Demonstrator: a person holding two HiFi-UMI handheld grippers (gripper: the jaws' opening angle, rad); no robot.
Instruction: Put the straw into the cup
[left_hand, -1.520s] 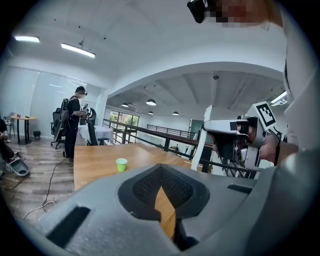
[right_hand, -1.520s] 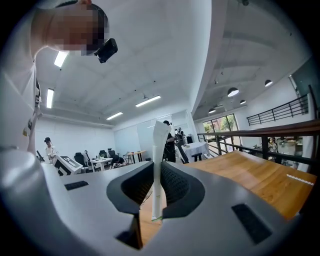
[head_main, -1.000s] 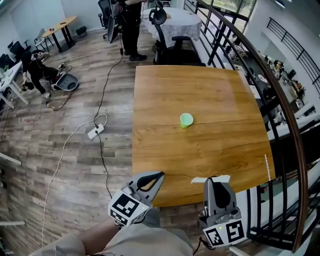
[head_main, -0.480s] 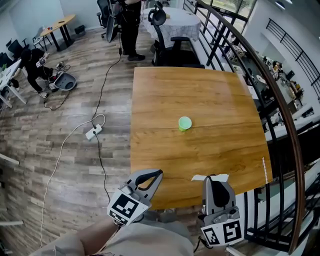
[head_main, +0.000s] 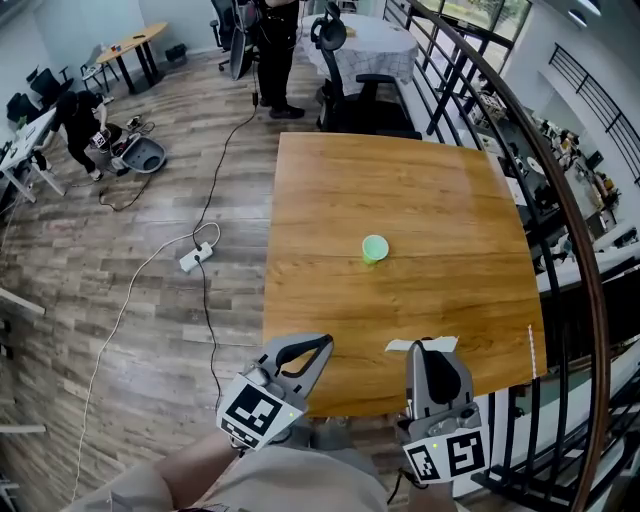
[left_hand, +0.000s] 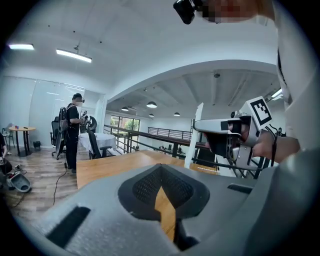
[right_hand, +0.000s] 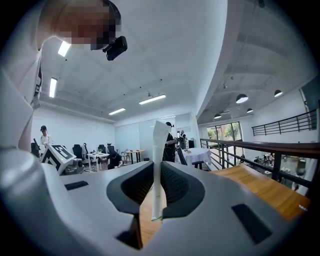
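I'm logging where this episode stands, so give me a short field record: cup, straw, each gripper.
cup: small green cup, upright, mid-way across the square wooden table
straw: thin white wrapped straw, clamped in the right gripper
right gripper: shut on straw, at the table's near edge, apart from cup
left gripper: shut, nothing held
progress: straw not yet in cup

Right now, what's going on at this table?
A person holds a claw in each hand at the near edge of the table. The right claw is shut on a white straw, which pokes out past its tips. The left claw is shut with nothing in it. The green cup stands upright mid-table, well apart from both claws. The straw is not yet in it.
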